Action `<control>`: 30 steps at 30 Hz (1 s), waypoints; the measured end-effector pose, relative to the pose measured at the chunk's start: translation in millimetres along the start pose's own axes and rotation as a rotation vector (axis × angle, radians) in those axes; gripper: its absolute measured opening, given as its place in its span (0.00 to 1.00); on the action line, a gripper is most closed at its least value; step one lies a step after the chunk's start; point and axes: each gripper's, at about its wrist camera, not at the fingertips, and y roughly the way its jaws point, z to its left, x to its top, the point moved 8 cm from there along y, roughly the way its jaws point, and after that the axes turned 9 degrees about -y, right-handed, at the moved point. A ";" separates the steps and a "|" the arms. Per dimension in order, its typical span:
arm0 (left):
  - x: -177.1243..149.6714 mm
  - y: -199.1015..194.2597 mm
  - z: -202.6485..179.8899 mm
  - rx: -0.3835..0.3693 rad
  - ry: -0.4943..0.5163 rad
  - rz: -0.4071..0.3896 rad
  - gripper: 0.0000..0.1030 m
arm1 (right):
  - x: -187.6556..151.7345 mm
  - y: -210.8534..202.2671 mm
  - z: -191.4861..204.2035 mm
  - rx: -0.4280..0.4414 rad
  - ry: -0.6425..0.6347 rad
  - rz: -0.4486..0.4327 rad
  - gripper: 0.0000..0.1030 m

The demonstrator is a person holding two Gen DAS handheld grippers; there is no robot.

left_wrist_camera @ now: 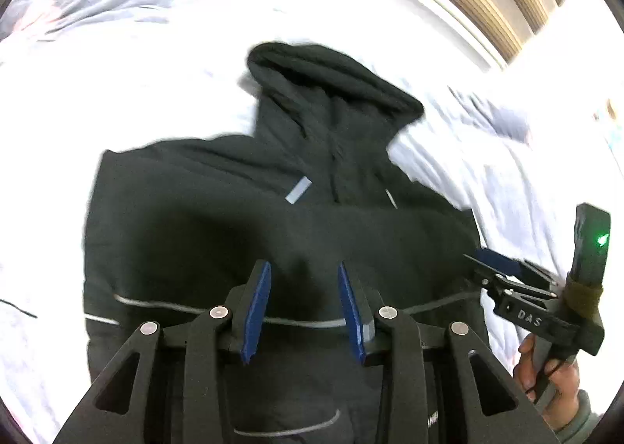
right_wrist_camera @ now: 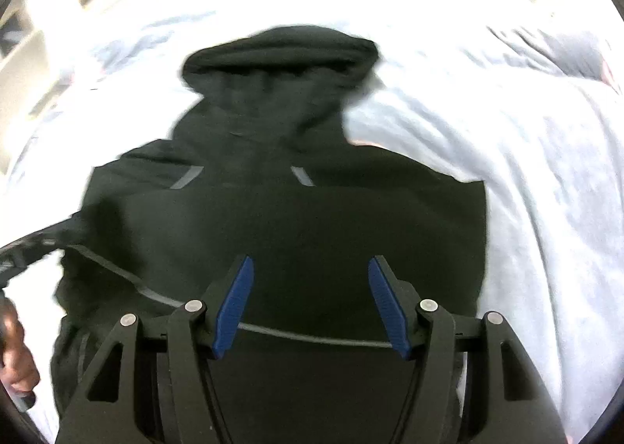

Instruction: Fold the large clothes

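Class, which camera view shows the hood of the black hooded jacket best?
The right wrist view: the hood of the black hooded jacket sits central and square-on against the white bedding. The left wrist view shows the hood tilted, leaning rightward.

**Black hoodie laid out on the bed**

A black hoodie [left_wrist_camera: 218,225] lies spread on the white bed [left_wrist_camera: 468,171], hood at the far end, its opening rim rolled and slightly bunched. Short grey reflective strips sit below the neck, and a thin grey line curves across the body. The sides look folded in, giving straight edges. Cloth lies mostly flat.
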 end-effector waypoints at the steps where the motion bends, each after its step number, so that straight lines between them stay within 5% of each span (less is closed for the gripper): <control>1: 2.1 4.3 9.8 0.035 -0.016 0.001 0.35 | -5.8 8.9 -6.9 0.007 0.038 0.034 0.63; 5: -19.8 31.3 53.5 0.146 -0.128 0.089 0.36 | -34.0 36.9 -28.5 0.062 0.192 0.151 0.63; 8: -38.2 46.9 76.6 0.089 -0.236 0.132 0.36 | -52.9 53.5 -33.1 0.007 0.168 0.193 0.64; 14: -36.3 43.4 63.8 0.131 -0.179 0.131 0.36 | -44.7 54.4 -29.2 0.043 0.152 0.211 0.67; 21: 60.8 19.0 11.7 0.022 -0.037 -0.029 0.38 | 34.2 41.7 -54.9 0.078 0.149 0.062 0.67; 30: 167.4 86.5 4.3 -0.018 -0.050 -0.095 0.38 | 145.4 67.1 -73.7 0.068 0.109 -0.126 0.67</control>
